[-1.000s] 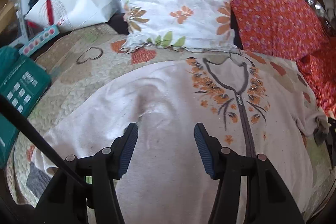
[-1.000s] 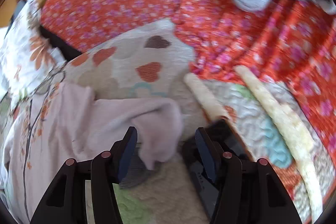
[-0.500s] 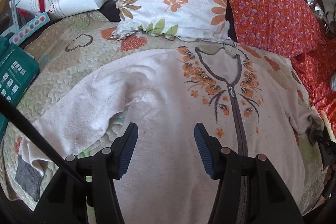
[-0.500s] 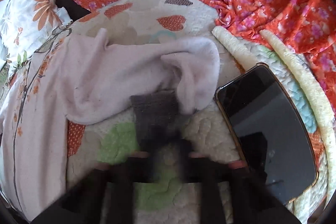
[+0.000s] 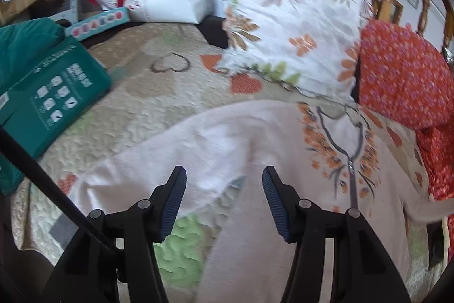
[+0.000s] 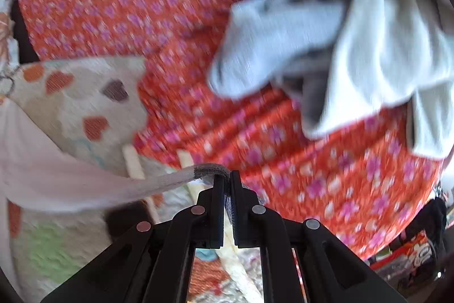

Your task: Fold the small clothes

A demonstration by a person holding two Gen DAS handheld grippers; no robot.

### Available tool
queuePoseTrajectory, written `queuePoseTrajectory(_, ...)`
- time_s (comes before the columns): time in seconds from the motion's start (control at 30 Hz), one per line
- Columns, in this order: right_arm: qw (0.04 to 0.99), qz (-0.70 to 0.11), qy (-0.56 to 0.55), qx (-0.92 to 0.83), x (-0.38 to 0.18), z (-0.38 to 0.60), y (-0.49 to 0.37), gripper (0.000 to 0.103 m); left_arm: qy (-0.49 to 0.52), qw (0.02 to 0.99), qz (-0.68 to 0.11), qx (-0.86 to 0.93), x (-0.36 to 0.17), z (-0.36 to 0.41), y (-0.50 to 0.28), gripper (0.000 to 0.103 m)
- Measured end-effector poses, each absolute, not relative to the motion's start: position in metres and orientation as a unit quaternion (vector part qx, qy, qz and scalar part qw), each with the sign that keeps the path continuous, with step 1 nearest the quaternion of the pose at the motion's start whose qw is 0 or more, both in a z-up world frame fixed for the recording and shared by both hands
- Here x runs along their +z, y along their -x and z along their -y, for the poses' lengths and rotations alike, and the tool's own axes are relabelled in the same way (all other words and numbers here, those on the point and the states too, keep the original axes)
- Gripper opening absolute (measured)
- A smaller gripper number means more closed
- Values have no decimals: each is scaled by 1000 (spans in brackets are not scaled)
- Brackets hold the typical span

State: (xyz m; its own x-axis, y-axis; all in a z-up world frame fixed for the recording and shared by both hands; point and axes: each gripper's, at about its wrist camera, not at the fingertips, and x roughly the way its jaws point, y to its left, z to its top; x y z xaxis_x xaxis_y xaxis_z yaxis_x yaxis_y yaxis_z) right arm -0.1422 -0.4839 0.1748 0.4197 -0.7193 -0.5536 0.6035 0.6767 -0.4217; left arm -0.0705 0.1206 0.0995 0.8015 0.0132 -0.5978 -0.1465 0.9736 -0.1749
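My right gripper (image 6: 225, 181) has its fingers pressed together on the grey cuff (image 6: 211, 171) of the pale pink top (image 5: 255, 161), at lower centre of the right wrist view, with the sleeve (image 6: 85, 181) stretched off to the left and lifted clear of the quilt (image 6: 71, 93). My left gripper (image 5: 224, 200) hangs with its fingers spread, gripping nothing, above the top's body at lower centre of the left view; the top lies face up on the quilt, zip (image 5: 351, 169) and orange flowers toward the right. I judge the step in hand to be folding this sleeve across the body. To do it well I'd keep the cuff pinched firmly, carry it in a low arc toward the zip, and lay it flat before letting go, keeping it off the red floral fabric (image 6: 170, 19).
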Motion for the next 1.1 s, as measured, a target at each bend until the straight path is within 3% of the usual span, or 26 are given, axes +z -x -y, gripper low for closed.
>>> queuePoseTrajectory(0.27, 903, -342, 181, -189, 187, 268, 39, 4, 169, 938, -283, 111, 114, -195, 88, 58)
queuePoseTrajectory(0.57, 891, -342, 298, 12, 76, -14, -50, 4, 211, 927, -265, 159, 116, -252, 98, 59)
queuePoseTrajectory(0.77, 847, -316, 427, 32, 8, -86, -57, 6, 231, 921, -257, 179, 117, -265, 100, 60)
queuePoseTrajectory(0.87, 867, -306, 389, 62, 22, -75, -49, 10, 244, 917, -257, 183, 114, -269, 100, 63)
queuePoseTrajectory(0.93, 883, -294, 358, 77, 37, -63, -42, 34, 246, 916, -260, 182, 113, -268, 99, 63)
queuePoseTrajectory(0.97, 889, -284, 348, 84, 45, -63, -36, 73, 245, 915, -263, 182, 112, -266, 98, 63)
queuePoseTrajectory(1.0, 897, -272, 337, 88, 54, -55, -30, 90, 245, 915, -265, 182, 111, -265, 97, 63)
queuePoseTrajectory(1.1, 905, -276, 301, 118, 79, -26, -21, 89, 244, 915, -265, 180, 111, -260, 96, 64)
